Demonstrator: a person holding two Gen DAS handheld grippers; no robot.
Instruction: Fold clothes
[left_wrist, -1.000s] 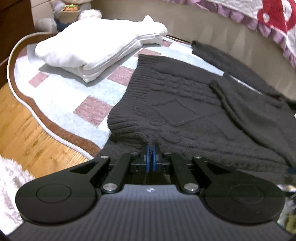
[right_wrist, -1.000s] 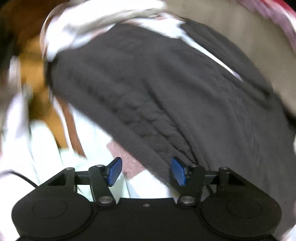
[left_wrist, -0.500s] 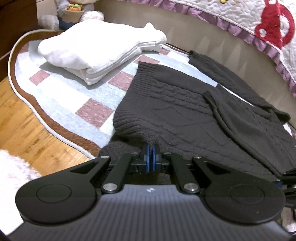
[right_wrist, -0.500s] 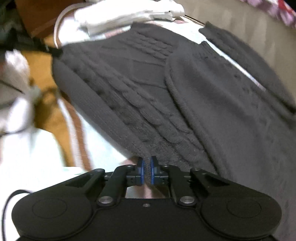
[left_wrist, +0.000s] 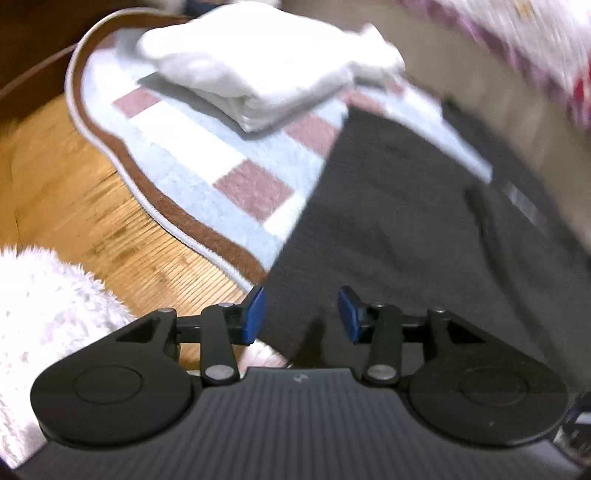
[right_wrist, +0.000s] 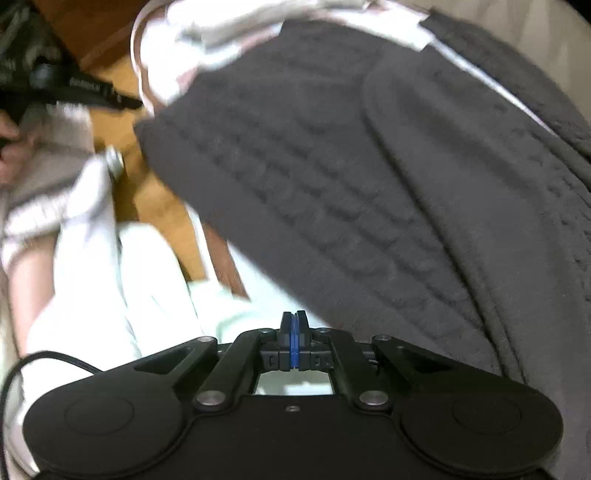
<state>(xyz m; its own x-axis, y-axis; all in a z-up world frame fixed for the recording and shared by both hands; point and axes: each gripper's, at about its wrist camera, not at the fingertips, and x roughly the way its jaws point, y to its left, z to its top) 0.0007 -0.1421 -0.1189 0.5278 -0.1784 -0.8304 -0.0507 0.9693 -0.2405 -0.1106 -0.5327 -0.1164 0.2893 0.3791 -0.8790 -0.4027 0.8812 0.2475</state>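
Grey knit sweater on checked rug; folded white stack beyond. Left tongs just opening; right tongs pressed together, empty.

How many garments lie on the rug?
2: a folded white garment at the rug's far end, a dark sweater spread nearer; others may be hidden.

Dk grey cable-knit sweater, checked rug
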